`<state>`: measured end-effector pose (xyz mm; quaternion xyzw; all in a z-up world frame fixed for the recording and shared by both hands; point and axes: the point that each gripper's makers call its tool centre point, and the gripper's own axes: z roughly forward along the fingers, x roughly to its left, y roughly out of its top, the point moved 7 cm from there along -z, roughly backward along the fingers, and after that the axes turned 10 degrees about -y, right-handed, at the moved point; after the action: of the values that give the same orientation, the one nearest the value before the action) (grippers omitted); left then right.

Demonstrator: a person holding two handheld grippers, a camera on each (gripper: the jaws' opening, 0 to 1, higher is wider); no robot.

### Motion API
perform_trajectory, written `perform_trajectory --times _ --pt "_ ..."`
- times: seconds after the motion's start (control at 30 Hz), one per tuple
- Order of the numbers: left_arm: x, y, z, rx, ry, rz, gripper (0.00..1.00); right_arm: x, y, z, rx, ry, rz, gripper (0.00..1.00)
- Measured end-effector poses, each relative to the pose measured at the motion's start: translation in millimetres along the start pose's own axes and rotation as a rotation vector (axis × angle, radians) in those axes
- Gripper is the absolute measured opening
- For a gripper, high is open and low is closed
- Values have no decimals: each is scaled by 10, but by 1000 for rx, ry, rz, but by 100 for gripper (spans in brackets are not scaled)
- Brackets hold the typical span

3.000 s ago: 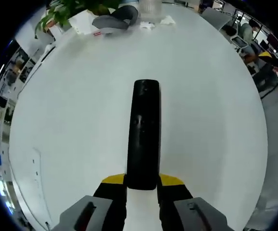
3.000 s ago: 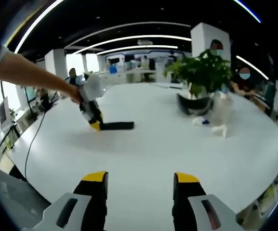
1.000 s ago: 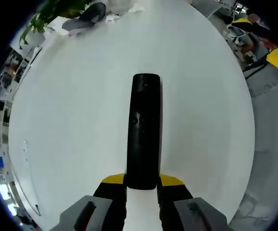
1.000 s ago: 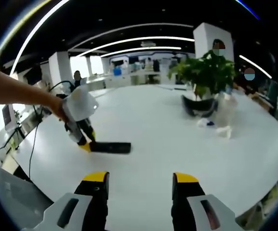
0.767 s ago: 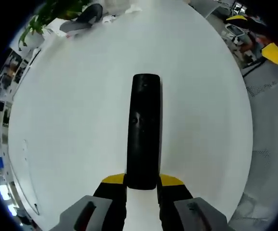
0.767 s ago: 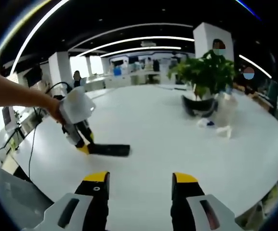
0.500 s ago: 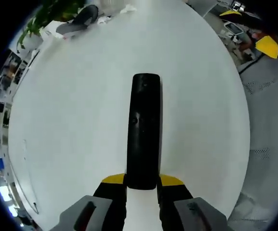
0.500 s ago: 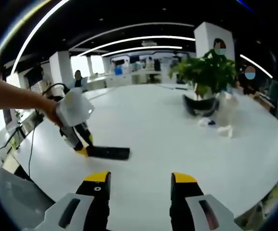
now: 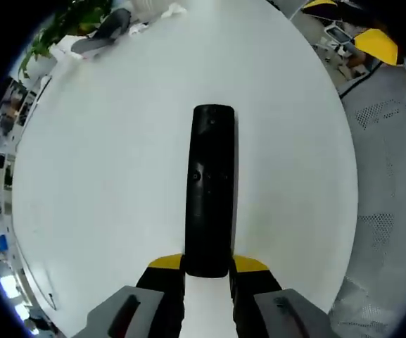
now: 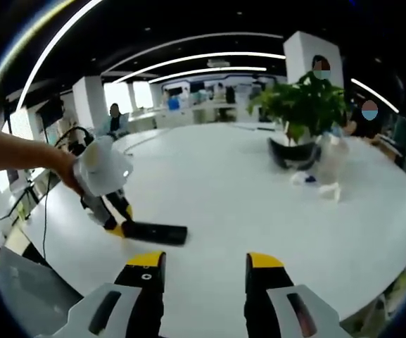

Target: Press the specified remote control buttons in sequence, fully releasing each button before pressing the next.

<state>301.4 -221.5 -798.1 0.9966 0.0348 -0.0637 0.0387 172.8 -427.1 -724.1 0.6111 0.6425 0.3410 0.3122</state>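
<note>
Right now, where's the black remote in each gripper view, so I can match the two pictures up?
Left gripper view: the remote runs up the centre, its near end clamped in the left gripper.
Right gripper view: the remote lies low and left, above the right gripper.
Shared landmark: the potted plant.

Bare tabletop (image 10: 245, 204) is lying open around the remote (image 10: 155, 232); a plant (image 10: 302, 105) and clutter (image 10: 315, 179) are crowding the far side.
</note>
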Motion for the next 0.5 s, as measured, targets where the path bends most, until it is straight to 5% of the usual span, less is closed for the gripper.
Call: perform_trajectory --times 0.5 --pt "-172 -50 16 -14 -2 -12 23 60 61 -13 4 61 42 32"
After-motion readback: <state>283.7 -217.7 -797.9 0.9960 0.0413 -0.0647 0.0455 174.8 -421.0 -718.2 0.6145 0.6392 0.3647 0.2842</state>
